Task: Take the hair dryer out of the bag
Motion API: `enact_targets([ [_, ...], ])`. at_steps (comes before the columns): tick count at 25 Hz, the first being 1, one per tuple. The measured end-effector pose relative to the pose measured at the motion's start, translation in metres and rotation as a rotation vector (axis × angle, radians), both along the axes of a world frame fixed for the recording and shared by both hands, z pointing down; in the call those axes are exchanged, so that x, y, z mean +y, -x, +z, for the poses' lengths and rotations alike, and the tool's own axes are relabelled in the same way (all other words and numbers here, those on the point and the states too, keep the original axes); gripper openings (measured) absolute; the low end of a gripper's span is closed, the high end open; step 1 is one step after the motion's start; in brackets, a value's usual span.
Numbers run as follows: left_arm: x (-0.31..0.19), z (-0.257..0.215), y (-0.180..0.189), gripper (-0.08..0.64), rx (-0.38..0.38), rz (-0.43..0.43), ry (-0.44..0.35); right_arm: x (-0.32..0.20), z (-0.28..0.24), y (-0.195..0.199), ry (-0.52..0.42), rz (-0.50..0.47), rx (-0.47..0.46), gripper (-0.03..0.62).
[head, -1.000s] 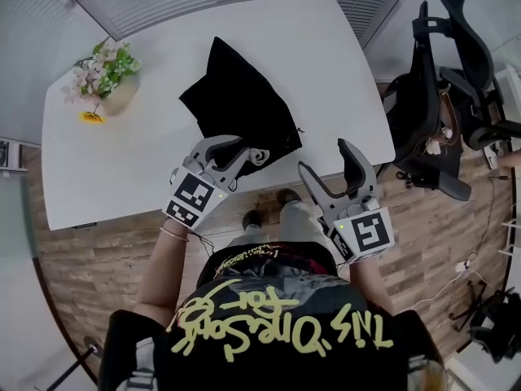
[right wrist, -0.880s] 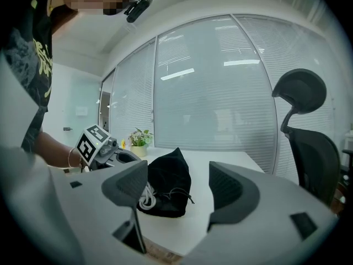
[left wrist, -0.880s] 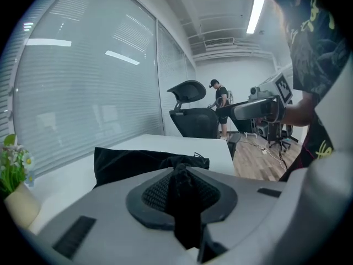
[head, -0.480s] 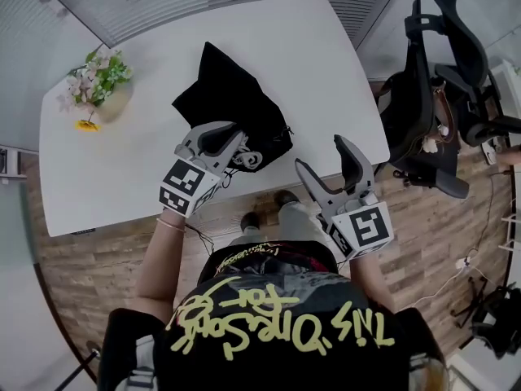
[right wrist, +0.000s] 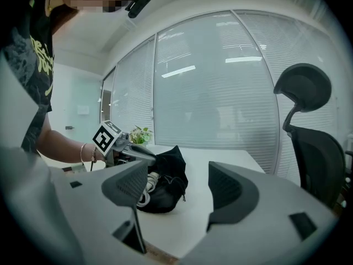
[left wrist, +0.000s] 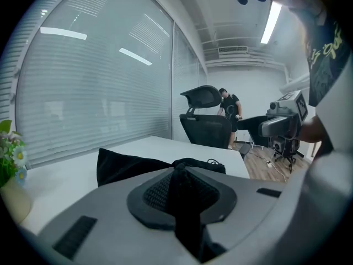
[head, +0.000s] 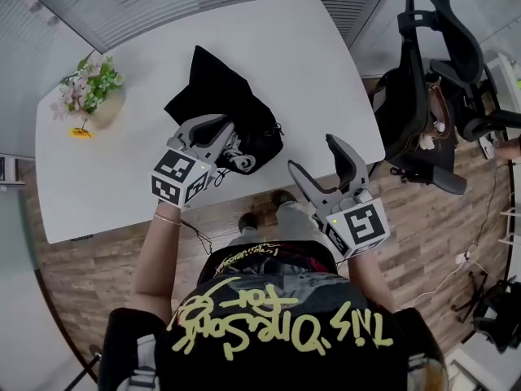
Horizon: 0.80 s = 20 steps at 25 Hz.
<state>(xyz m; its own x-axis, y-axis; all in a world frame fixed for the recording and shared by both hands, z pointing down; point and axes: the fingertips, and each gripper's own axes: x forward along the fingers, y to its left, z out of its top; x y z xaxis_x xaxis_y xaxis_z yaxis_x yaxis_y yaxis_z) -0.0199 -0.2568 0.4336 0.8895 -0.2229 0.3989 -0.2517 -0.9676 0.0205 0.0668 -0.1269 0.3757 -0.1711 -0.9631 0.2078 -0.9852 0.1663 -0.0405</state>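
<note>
A white rectangular tabletop (head: pixel 309 63) is seen from above, with black mesh office chairs (head: pixel 440 80) parked off its 3 o'clock side. A black fabric drawstring bag (head: pixel 220 96) is laid near the middle, its closed end turned to 12 o'clock and its mouth to 5 o'clock, toward the person, so that the contents can be drawn straight out. The left gripper (head: pixel 224 130) is brought in from 7 o'clock onto the mouth's rim; its jaws are pressed almost together with a fold of the black cloth pinched between the pads, a hold judged to be meant to pull the opening wide or to keep the bag from sliding. The right gripper (head: pixel 313 155) is held at 4 o'clock of the bag, over the near edge, with jaws spread wide and nothing between them, apparently kept ready to reach in. A pot of pale flowers (head: pixel 89 96) is set well apart at 10 o'clock. The hair dryer is judged to be inside the bag: only a pale coiled cord (head: pixel 234 155) is exposed at the mouth.
</note>
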Motion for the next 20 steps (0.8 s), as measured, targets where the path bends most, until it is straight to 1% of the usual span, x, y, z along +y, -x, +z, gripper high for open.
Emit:
enact_targets([
  [4, -0.005, 0.006, 0.007, 0.055, -0.03, -0.013, -0.009, -0.008, 0.006, 0.019, 0.003, -0.077, 0.021, 0.328],
  [7, -0.006, 0.009, 0.013, 0.055, -0.037, -0.022, -0.009, -0.015, 0.011, 0.046, 0.021, -0.17, 0.037, 0.328],
  [12, -0.005, 0.008, 0.015, 0.058, -0.029, -0.017, -0.01, -0.025, 0.023, 0.094, 0.063, -0.335, 0.109, 0.324],
  [13, -0.004, 0.007, 0.015, 0.058, -0.026, -0.013, -0.011, -0.027, 0.026, 0.101, 0.066, -0.358, 0.118, 0.314],
  [14, -0.003, 0.006, 0.015, 0.06, -0.023, -0.009, -0.013, -0.03, 0.03, 0.106, 0.063, -0.371, 0.122, 0.277],
  [15, -0.003, 0.005, 0.015, 0.061, -0.02, -0.006, -0.015, -0.033, 0.033, 0.109, 0.058, -0.376, 0.122, 0.216],
  [16, -0.002, 0.004, 0.015, 0.063, -0.018, -0.004, -0.017, -0.037, 0.037, 0.11, 0.057, -0.373, 0.119, 0.19],
  [18, -0.001, 0.003, 0.016, 0.064, -0.014, -0.003, -0.018, -0.044, 0.047, 0.11, 0.083, -0.358, 0.111, 0.19],
  [20, -0.001, 0.003, 0.017, 0.066, -0.009, -0.005, -0.017, -0.052, 0.062, 0.109, 0.134, -0.354, 0.112, 0.19],
])
